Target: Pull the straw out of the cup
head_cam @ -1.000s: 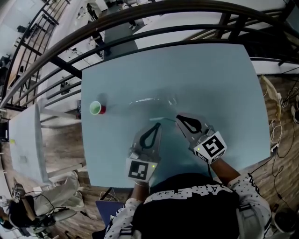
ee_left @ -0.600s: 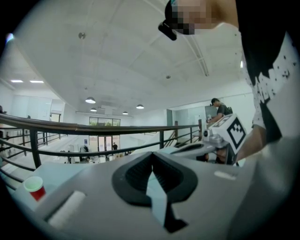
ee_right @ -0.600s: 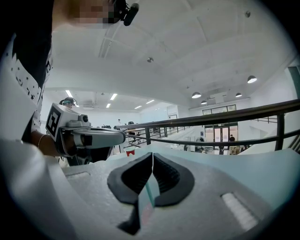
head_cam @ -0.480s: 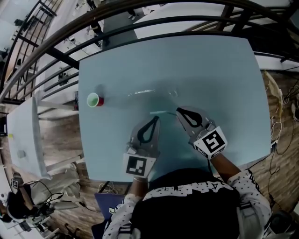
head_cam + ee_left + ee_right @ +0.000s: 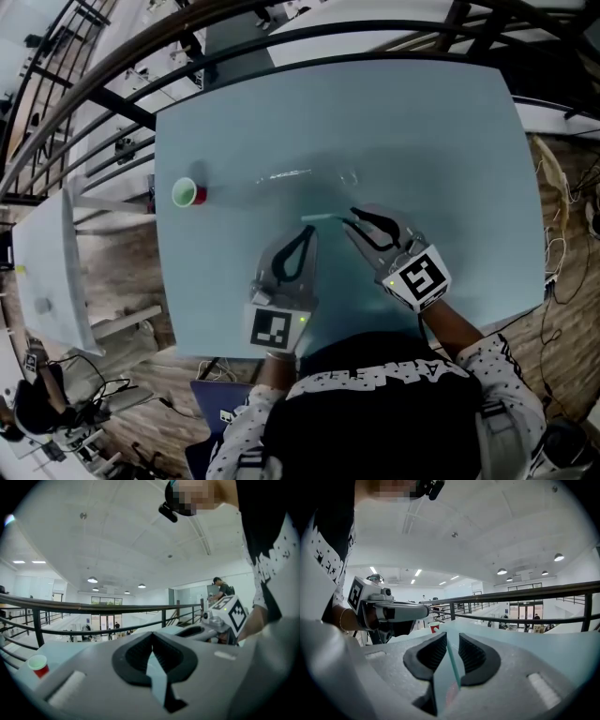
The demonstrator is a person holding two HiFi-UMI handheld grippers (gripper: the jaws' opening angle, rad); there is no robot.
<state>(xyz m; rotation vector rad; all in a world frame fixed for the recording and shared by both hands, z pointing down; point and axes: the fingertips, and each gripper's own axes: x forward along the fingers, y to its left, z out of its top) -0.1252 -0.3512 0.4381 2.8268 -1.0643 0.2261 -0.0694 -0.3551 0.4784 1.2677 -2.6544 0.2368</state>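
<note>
A red cup (image 5: 187,193) with a green inside stands upright near the table's left edge, far from both grippers; it also shows as the cup (image 5: 38,664) and the cup (image 5: 435,628). The pale green straw (image 5: 323,217) lies on the blue table (image 5: 422,141), out of the cup. One end of the straw (image 5: 452,660) sits between the jaws of my right gripper (image 5: 349,223), which have just been opening; a gap shows on both sides. My left gripper (image 5: 307,232) rests beside it, shut and empty, fingertips meeting in its own view (image 5: 152,648).
A dark metal railing (image 5: 281,23) curves past the table's far edge, with a drop beyond it. A white bench (image 5: 52,272) stands left of the table. The near table edge runs just under both hands.
The right gripper's jaws have parted around the straw's end. The straw stays lying in the same spot on the table. The left gripper has not moved.
</note>
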